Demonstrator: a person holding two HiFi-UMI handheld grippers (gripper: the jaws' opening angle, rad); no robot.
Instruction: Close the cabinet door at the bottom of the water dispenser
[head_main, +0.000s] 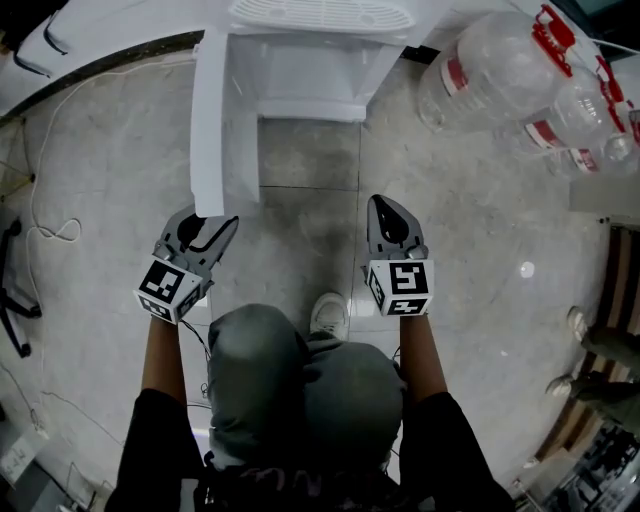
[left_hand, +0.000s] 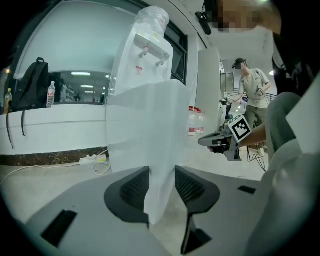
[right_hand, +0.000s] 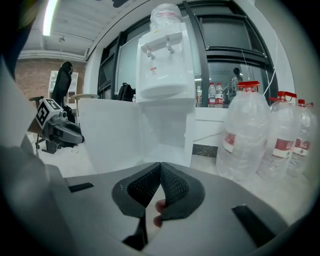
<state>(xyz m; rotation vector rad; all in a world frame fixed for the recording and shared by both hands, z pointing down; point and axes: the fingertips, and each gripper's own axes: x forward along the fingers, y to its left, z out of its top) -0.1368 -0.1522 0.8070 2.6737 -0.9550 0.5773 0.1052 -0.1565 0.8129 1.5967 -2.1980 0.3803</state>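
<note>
The white water dispenser stands at the top of the head view, its bottom cabinet open. The cabinet door is swung out toward me, edge-on. My left gripper is at the door's free end, open, with the door's edge standing between its wide-set pads, close to both. My right gripper hangs to the right of the door, over the floor in front of the cabinet. It is shut with nothing between its pads. The right gripper view shows the dispenser and the door ahead.
Several large water bottles stand on the floor right of the dispenser. A power strip and cable lie by the curved counter base at left. My shoe is just behind the grippers. A person stands far off.
</note>
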